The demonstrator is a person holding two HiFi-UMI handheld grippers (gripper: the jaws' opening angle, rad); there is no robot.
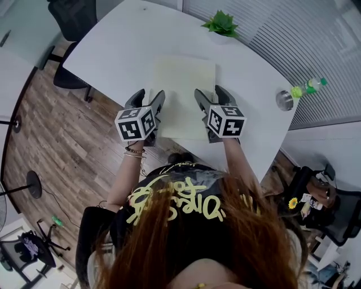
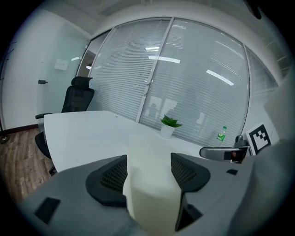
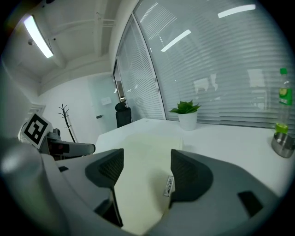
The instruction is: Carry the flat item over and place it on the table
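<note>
The flat item (image 1: 183, 93) is a pale cream pad that lies on the white table (image 1: 113, 45), its near edge at the table's front edge. My left gripper (image 1: 148, 99) holds its near left corner, and my right gripper (image 1: 210, 95) its near right corner. In the left gripper view the pad (image 2: 150, 193) fills the gap between the jaws of the left gripper (image 2: 148, 168), touching both pads. In the right gripper view the pad (image 3: 140, 189), with a small label at its edge, sits squeezed between the jaws of the right gripper (image 3: 146, 170).
A small potted plant (image 1: 221, 25) stands at the table's far edge. A green bottle (image 1: 307, 87) and a metal cup (image 1: 285, 100) sit at the table's right end. Office chairs (image 1: 70, 17) stand at the far left and at the right (image 1: 321, 197). Wood floor lies to the left.
</note>
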